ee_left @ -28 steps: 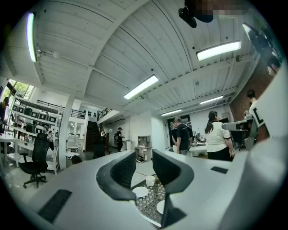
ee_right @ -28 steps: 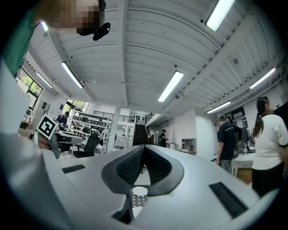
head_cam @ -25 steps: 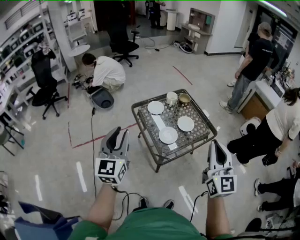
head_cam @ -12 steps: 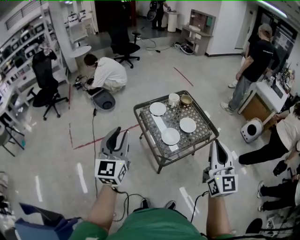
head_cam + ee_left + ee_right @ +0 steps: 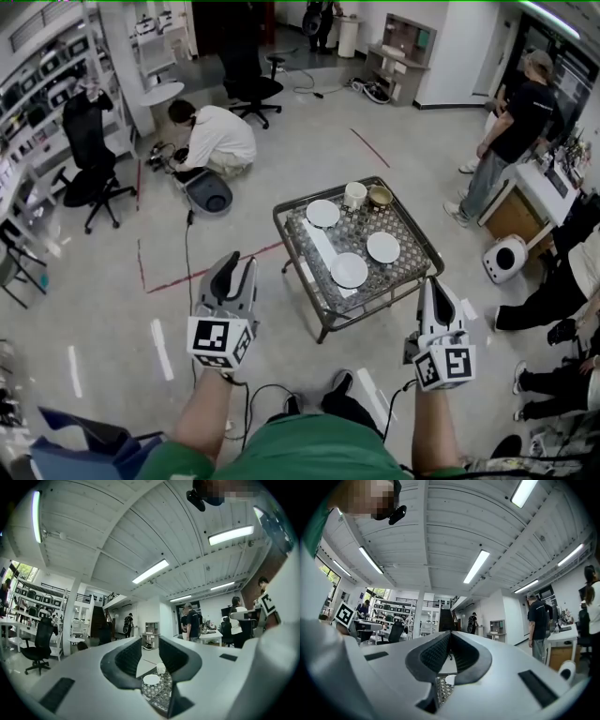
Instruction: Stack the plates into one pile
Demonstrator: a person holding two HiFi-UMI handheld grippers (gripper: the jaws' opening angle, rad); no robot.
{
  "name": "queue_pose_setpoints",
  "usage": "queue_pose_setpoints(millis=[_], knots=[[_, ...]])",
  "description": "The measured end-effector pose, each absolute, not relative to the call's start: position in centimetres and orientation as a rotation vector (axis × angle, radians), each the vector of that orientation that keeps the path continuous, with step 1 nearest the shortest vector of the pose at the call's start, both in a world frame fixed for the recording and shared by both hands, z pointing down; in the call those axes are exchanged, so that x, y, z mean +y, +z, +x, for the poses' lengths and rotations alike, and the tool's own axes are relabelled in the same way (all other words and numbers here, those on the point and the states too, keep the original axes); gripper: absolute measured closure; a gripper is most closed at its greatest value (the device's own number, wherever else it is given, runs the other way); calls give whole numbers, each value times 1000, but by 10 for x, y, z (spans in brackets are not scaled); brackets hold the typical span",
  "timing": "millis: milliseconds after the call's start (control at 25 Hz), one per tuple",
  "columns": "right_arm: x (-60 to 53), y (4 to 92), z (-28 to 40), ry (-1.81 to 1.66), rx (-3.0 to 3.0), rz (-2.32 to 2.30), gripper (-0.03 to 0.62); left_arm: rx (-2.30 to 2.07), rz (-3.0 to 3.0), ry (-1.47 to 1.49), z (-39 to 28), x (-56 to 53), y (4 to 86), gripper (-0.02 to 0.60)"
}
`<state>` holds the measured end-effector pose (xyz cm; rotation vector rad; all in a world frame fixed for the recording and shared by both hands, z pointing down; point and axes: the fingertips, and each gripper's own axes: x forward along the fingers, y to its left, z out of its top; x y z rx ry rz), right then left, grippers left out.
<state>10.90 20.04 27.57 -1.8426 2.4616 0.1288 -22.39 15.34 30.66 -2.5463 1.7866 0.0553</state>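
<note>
Three white plates lie apart on the low glass-topped table [image 5: 305, 246]: one at the far left [image 5: 322, 213], one at the right [image 5: 382, 247], one nearest me [image 5: 349, 270]. A white cup [image 5: 355, 194] and a brass bowl [image 5: 380, 196] stand at the table's far edge. My left gripper [image 5: 236, 269] hangs over the floor left of the table, open and empty. Between its jaws in the left gripper view, a plate [image 5: 151, 679] and the cup [image 5: 161, 668] show far ahead. My right gripper [image 5: 434, 292] is shut on nothing, just off the table's near right corner.
A person crouches by a round grey device [image 5: 208, 196] on the floor at the back left. Another person [image 5: 511, 127] stands at the right, and a white round unit [image 5: 506, 258] sits on the floor there. Office chairs [image 5: 86, 155] and a floor cable [image 5: 185, 281] are at the left.
The table has shifted slightly right and looks a little nearer in the head view. Both grippers have drifted forward with me, jaws unchanged. The person at the far right has drawn back.
</note>
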Motion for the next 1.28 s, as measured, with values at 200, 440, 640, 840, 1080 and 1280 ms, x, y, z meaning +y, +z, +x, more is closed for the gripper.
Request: queue_pose_setpoints(millis=[200, 440, 640, 840, 1080, 1280], knots=[[166, 290, 117, 78, 2487, -1823, 569, 1813, -2552, 25, -215, 130, 319, 456], [106, 309, 127, 30, 2527, -1777, 569, 1878, -2515, -19, -207, 87, 327, 456], [49, 323, 140, 0, 2584, -1717, 569, 1922, -2489, -40, -188, 41, 329, 456], [2, 332, 162, -36, 2619, -1684, 569, 1955, -2482, -66, -162, 6, 331, 456], [-38, 354, 173, -128, 2678, -1616, 568, 2008, -2455, -103, -148, -16, 338, 456], [-59, 371, 170, -218, 2712, -1606, 545, 2031, -2464, -140, -145, -29, 347, 456]])
